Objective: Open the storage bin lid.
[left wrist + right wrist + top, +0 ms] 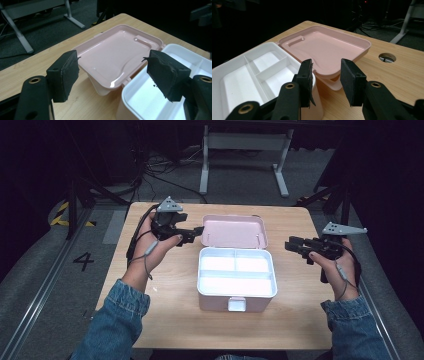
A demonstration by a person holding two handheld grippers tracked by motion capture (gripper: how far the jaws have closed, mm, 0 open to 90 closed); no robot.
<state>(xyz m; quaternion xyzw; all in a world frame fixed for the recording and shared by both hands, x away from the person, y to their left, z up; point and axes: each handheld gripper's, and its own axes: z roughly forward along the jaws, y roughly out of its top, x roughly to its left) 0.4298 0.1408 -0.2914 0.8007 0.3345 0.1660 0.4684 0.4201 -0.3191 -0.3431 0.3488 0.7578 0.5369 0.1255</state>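
A pink lunch box (pixel 237 302) stands mid-table with its lid (pixel 234 231) swung back flat behind it. Inside sits a white tray (pixel 236 270) split into three compartments, all bare. My left gripper (pixel 197 232) hovers at the lid's left edge, open, nothing between its pads. In the left gripper view the left gripper (pixel 112 75) has its jaws wide, framing the lid (pixel 112 50) and the tray's corner (pixel 140 100). My right gripper (pixel 290 245) hangs to the right of the box, open and holding nothing. The right gripper (pixel 325 80) points at the lid (pixel 327 47), with the tray (pixel 249 75) at its left.
The wooden table (pixel 165 290) has bare surface left, right and in front of the box. A round cable hole (pixel 387 57) lies in the top beyond the lid. A white desk frame (pixel 245 150) and cables are on the floor behind.
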